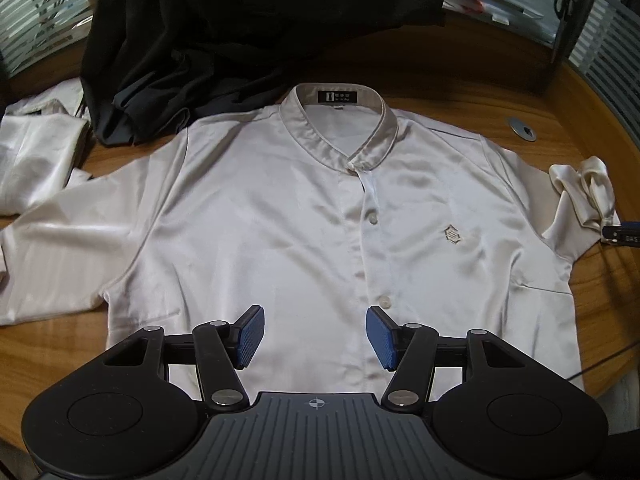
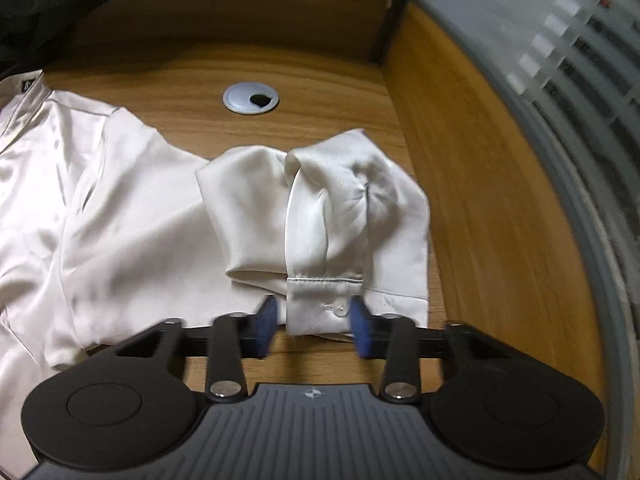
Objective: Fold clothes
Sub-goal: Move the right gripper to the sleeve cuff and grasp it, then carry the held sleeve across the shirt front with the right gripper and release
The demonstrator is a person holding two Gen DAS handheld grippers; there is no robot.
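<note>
A pale satin shirt (image 1: 280,208) lies front up and buttoned on the wooden table (image 1: 460,80), collar (image 1: 340,128) at the far side. My left gripper (image 1: 316,336) hovers open over the shirt's lower front, beside the button placket, with nothing between its blue pads. The shirt's right sleeve (image 2: 320,200) is bunched up at the table's right side. Its buttoned cuff (image 2: 324,308) sits between the pads of my right gripper (image 2: 314,326). The right pad is at the cuff's edge and a small gap shows at the left pad. The same sleeve (image 1: 584,188) appears in the left wrist view.
A heap of dark clothes (image 1: 240,40) lies behind the collar. Another pale garment (image 1: 36,160) sits at the far left. A grey cable grommet (image 2: 251,98) is set in the table behind the sleeve. A curved frosted partition (image 2: 560,100) bounds the right edge.
</note>
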